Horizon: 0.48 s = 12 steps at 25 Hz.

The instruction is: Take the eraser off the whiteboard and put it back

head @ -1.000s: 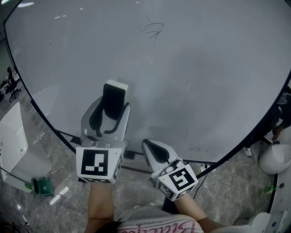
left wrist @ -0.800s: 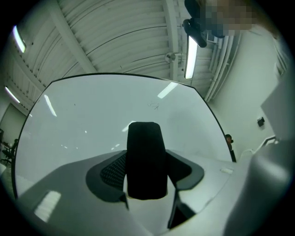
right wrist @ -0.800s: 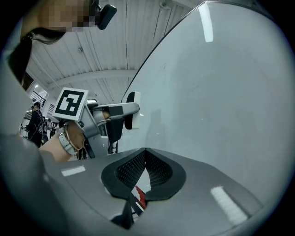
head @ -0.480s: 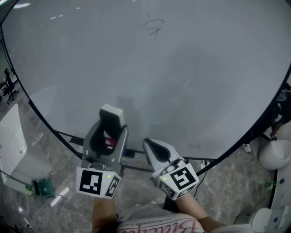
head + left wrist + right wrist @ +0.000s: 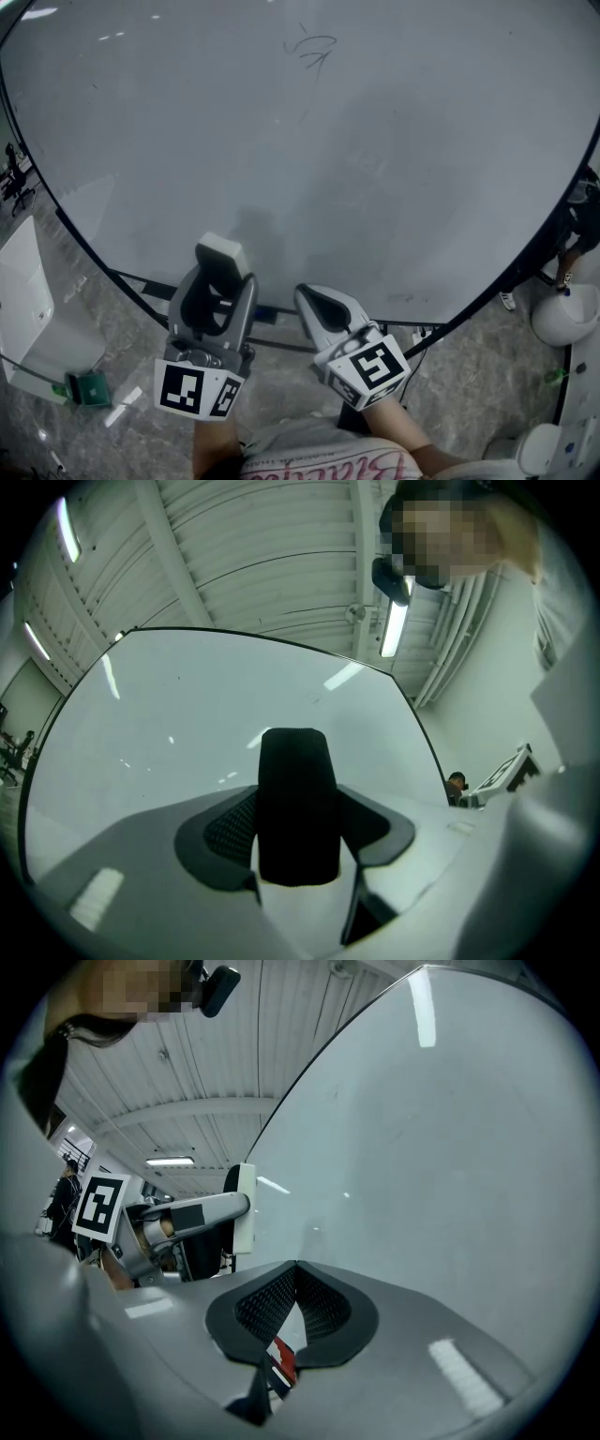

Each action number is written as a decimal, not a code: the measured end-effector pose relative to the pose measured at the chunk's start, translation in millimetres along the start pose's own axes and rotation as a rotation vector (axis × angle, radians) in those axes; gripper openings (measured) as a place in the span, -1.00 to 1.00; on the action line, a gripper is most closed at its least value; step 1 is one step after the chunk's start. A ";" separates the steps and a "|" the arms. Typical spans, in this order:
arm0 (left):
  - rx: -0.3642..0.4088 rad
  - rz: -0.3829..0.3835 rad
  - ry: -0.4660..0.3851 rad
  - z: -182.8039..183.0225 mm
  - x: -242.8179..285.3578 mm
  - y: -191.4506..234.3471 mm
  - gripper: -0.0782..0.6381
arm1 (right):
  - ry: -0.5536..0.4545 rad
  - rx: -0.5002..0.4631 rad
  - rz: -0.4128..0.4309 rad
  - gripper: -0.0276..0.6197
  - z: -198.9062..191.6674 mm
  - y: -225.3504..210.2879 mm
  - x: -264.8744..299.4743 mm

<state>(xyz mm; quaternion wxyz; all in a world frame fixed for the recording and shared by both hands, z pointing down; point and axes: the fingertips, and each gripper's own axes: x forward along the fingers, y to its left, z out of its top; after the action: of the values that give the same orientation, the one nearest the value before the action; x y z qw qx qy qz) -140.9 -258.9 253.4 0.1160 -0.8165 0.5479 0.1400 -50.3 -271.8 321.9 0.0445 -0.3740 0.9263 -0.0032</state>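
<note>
The left gripper (image 5: 219, 292) has its jaws clamped wide on the black eraser (image 5: 298, 794), close in front of the whiteboard's (image 5: 375, 141) lower edge; contact with the board is unclear. The right gripper (image 5: 307, 302), by that same edge, has its jaws closed together on nothing.

- At the left edge we see a white cabinet (image 5: 23, 305) on the grey floor (image 5: 131, 366).
- Below it lies a small green object (image 5: 91, 386).
- At the right edge, a white bin (image 5: 562, 317).
</note>
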 end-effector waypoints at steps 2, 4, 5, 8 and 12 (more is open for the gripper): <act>0.007 -0.002 0.009 -2.0 0.1 -0.2 -0.09 | 0.007 -0.006 -0.003 -0.91 0.8 0.5 0.1; 0.016 -0.006 0.015 -2.8 0.6 -1.3 -0.10 | 0.011 -0.012 -0.005 -0.91 1.5 0.5 0.4; 0.019 -0.010 0.013 -2.6 0.9 -2.0 -0.10 | 0.012 -0.011 -0.006 -0.91 1.7 0.5 0.4; 0.015 -0.016 0.007 -1.4 1.5 -3.0 -0.09 | 0.009 -0.006 -0.001 -0.91 1.6 1.7 0.7; 0.021 -0.015 0.011 -0.3 1.8 -3.0 -0.09 | 0.009 -0.016 0.004 -0.91 2.1 2.5 0.4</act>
<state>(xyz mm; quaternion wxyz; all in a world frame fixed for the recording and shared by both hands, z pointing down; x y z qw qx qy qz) -137.4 -259.4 253.2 0.1227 -0.8200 0.5439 0.1290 -52.1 -270.3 319.7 0.0372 -0.3727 0.9272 0.0027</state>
